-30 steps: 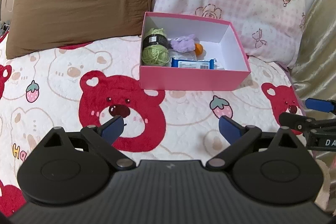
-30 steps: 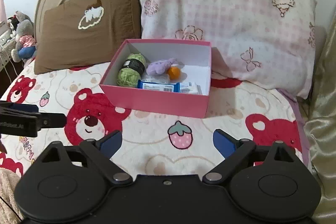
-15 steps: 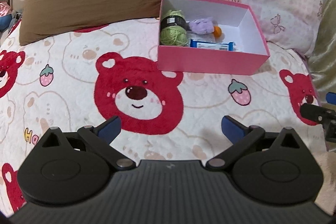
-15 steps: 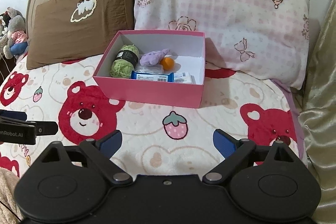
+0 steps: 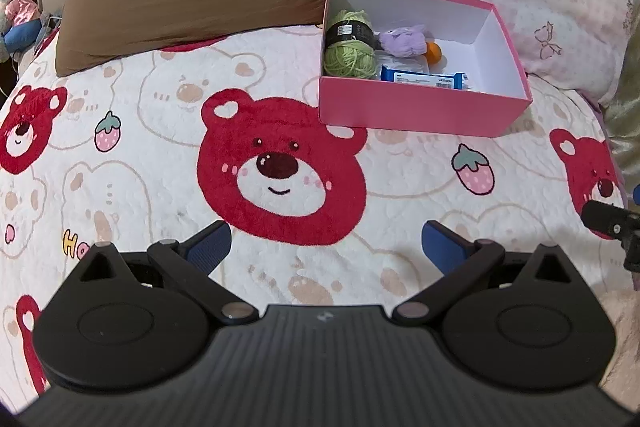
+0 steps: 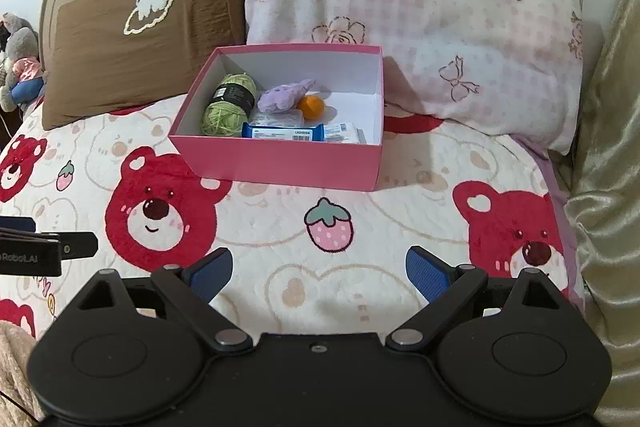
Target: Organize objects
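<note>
Since a second ago the left tool (image 5: pixel 326 243) had drawn back from the open pink cardboard box (image 5: pixel 416 109), its jaws opening wider, empty. Ahead of both tools, it held one green yarn ball (image 6: pixel 226 107), one purple plush (image 6: pixel 282 95), one orange ball (image 6: pixel 311 107), one blue packet (image 6: pixel 282 133). Right tool (image 6: pixel 318 273) gaped empty.

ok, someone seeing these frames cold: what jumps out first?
Probably the pink box on the bedspread, in front of the pink pillow; it holds green yarn, a purple plush, an orange ball and a blue packet. Next, the big red bear faces printed on the bedspread. Both tongs, left and right, are open and empty in the foreground.
</note>
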`<control>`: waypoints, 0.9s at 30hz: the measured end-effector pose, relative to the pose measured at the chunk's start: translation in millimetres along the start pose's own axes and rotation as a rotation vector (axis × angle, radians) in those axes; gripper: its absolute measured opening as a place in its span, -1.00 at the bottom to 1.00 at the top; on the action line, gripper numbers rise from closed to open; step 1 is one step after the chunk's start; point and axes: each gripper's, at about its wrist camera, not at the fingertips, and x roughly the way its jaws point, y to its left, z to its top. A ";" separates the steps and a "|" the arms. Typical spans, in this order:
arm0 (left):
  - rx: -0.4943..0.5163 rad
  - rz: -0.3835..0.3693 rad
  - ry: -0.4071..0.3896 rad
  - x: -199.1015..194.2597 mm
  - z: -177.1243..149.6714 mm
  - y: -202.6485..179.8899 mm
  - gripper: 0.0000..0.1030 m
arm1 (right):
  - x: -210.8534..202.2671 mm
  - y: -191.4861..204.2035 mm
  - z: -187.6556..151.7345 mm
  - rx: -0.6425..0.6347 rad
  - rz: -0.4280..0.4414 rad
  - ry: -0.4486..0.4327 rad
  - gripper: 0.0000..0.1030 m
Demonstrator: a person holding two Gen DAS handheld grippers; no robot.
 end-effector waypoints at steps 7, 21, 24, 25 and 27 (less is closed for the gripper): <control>0.005 -0.001 0.024 6.2 -0.3 1.6 1.00 | 1.9 -1.2 -0.8 0.015 -0.005 0.014 0.86; 0.009 -0.013 0.037 10.3 1.2 0.2 1.00 | 5.6 2.5 0.5 0.010 -0.035 0.019 0.86; 0.009 -0.014 0.038 9.8 0.6 -0.7 1.00 | 5.5 2.8 0.3 0.009 -0.035 0.019 0.86; 0.011 -0.013 0.037 9.8 0.4 -0.8 1.00 | 5.4 2.8 0.3 0.008 -0.035 0.019 0.86; 0.017 -0.009 0.037 8.9 -0.8 -1.2 1.00 | 5.1 3.4 0.1 0.009 -0.036 0.019 0.86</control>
